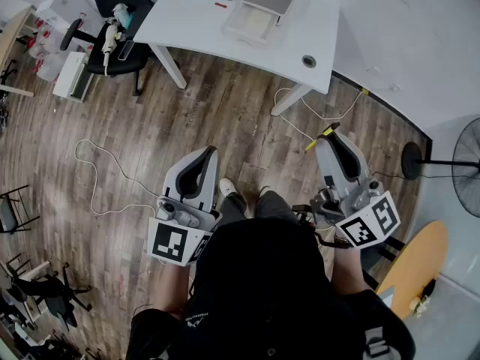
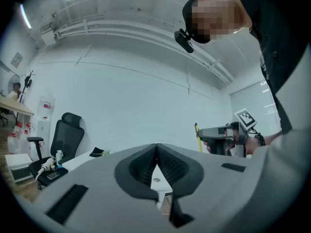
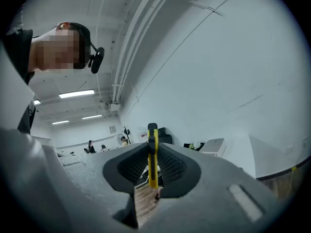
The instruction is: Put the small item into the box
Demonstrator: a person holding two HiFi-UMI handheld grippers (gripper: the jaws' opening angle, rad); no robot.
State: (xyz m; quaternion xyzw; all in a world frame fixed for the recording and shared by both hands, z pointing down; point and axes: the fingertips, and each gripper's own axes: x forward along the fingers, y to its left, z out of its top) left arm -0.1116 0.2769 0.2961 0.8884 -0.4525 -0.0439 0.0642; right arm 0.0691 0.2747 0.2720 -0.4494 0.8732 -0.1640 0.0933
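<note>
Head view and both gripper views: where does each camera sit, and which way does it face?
Head view: on the person's head, looking steeply down at floor and white table; shows torso, left gripper, right gripper.
Left gripper view: on the left gripper, looking along its shut, empty jaws at wall and ceiling; shows the person's head.
Right gripper view: on the right gripper, along jaws shut on a yellow item, toward wall and ceiling; shows the head.
Shared: the office chair, in head and left gripper views.

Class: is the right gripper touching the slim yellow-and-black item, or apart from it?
Touching. The right gripper view shows the right gripper with its jaws closed against both sides of the slim yellow-and-black item, with no gap visible.
</note>
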